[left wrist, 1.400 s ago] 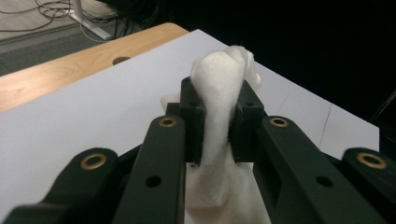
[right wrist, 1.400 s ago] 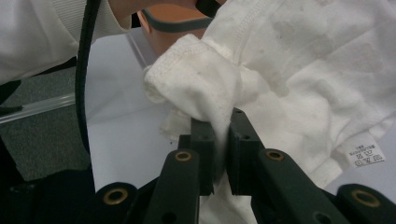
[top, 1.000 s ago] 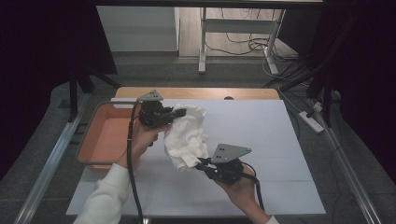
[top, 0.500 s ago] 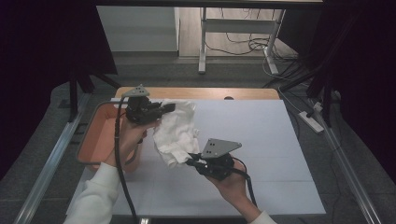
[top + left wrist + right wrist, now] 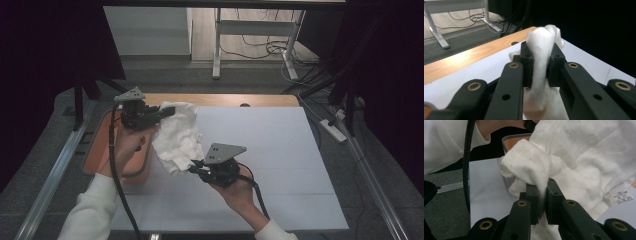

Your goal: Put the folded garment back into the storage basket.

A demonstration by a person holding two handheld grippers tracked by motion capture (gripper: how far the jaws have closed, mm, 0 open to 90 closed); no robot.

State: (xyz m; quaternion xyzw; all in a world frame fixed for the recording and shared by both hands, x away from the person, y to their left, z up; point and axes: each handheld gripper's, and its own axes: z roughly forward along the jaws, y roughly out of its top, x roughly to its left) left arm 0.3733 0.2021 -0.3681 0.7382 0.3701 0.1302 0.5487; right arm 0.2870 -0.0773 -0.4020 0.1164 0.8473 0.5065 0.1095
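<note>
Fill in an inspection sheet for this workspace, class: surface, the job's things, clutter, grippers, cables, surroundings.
Surface: white table top with a wooden strip along its far edge.
Job's things: white garment, crumpled, lifted between both grippers; orange tray at the table's left side.
Clutter: nothing seen.
Grippers: left hand-held gripper shut on the garment's upper edge; right hand-held gripper shut on a lower fold.
Cables: black cable trails from the left gripper; loose wires on the floor beyond.
Surroundings: dark curtains, grey floor, a power strip at right.
</note>
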